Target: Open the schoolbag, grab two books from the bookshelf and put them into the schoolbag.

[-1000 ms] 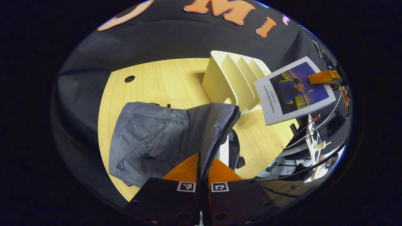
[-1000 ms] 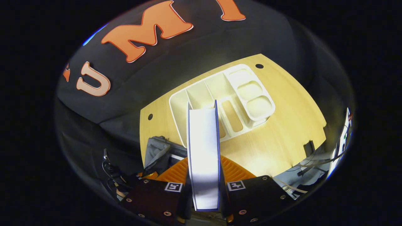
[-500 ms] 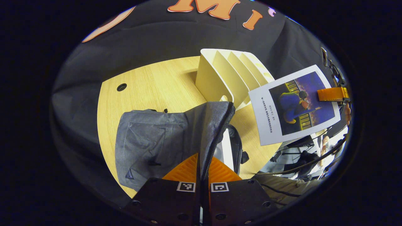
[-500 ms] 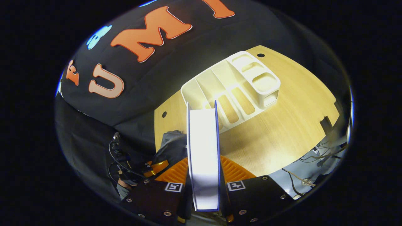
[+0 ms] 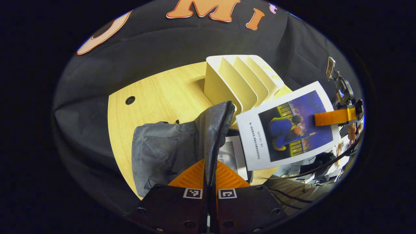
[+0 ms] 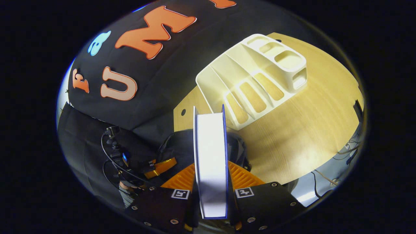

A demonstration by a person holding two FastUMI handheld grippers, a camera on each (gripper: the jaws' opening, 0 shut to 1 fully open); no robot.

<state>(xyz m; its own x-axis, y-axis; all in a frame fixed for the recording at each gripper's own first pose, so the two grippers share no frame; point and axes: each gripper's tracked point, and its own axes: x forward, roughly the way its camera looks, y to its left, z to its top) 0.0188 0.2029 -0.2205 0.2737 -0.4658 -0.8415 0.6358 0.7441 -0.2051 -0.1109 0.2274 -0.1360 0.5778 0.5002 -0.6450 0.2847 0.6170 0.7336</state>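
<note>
Item: schoolbag [image 5: 169, 146], grey fabric, lying on the wooden bench [image 5: 162, 91], left of the rack. Its zipped edge [image 5: 222, 130] is being held up by the left gripper [image 5: 209, 177], whose fingers are pressing tight together on the flap, so the mouth is gaping toward the right. A pale object, probably the first book [image 5: 230, 152], is showing inside the mouth, though the view there is poor.

Item: bookshelf [image 5: 240, 81], cream plastic rack with slanted dividers, standing on the bench just behind the bag; its slots are looking vacant.

Item: second book [image 5: 286, 126], white-bordered cover with a blue and purple picture, hanging in the air beside the bag's mouth. In the right gripper view its white page block [image 6: 210, 162] is sitting clamped between the fingers of the right gripper [image 6: 211, 182].

Risks, as judged: the book's lower corner is likely catching on the raised flap or the zip if brought in flat; the flap is thin and could be slipping from the left grip, closing the mouth; the book could be jamming against the one inside.
</note>
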